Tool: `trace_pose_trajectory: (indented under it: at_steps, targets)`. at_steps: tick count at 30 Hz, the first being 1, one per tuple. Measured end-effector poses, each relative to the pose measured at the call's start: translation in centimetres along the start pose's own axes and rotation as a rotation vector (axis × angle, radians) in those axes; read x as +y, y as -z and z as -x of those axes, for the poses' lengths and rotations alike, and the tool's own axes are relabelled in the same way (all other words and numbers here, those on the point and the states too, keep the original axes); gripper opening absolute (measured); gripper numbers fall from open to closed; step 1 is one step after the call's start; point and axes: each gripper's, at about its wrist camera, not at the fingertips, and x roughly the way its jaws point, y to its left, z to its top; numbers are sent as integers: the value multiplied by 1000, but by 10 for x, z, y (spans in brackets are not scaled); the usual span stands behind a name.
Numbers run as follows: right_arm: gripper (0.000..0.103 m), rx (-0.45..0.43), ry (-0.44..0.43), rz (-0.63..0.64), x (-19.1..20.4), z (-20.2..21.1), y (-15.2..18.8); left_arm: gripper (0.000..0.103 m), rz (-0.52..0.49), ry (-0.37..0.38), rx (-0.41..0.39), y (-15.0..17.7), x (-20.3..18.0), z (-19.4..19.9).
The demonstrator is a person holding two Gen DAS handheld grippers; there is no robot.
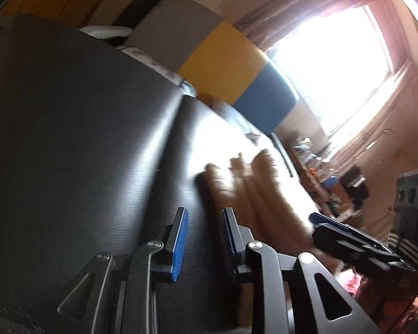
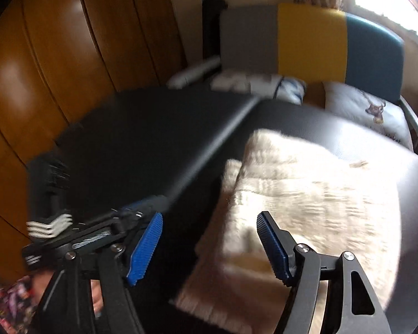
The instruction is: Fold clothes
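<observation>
A cream fluffy knitted garment (image 2: 306,194) lies folded on the black table (image 2: 153,128), fringe toward me. In the right wrist view my right gripper (image 2: 210,214) hovers just over the garment's near left edge, its blue pads wide apart and holding nothing. In the left wrist view the garment (image 1: 250,189) is a blurred tan shape on the table (image 1: 83,139). My left gripper (image 1: 204,210) sits to its left over bare table, open with a narrow empty gap. The right tool's black body (image 1: 354,245) shows at that view's right.
A grey, yellow and blue headboard (image 2: 309,39) and white pillows (image 2: 370,111) lie beyond the table. Wooden wardrobe doors (image 2: 55,69) stand to the left. A bright window (image 1: 334,64) glares behind. A seam (image 2: 223,136) divides the tabletop.
</observation>
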Motion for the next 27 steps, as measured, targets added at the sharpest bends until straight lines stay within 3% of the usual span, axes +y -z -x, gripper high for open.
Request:
trace_pose_trajectory:
  at_steps: [1,3,6,9,12,17,19,23,27]
  targets:
    - [63,-37,3,-5,-5,15,1,23,-4,30,12,1,-7,1]
    - [27,-73,73,-9,-18,36,5,25,-9,99,49,3,-23,-1]
    - [26,-40,207,-31,-41,43,16,27,-2,163,142,5,-41,-13]
    - [26,16,221,-28,-51,38,36,33,44,194,228,13,-51,-20]
    - [26,48,141,-2,-40,31,53,38,107,213,257,15,-53,-22]
    - [19,71,2,222,9,11,77,46,194,233,272,18,-51,-17]
    - [19,88,-2,255,16,3,87,48,212,233,274,20,-50,-14]
    - [19,71,-52,195,4,9,93,53,176,210,365,28,-63,-24]
    - [19,20,-53,118,-17,35,97,53,33,145,382,35,-95,-32]
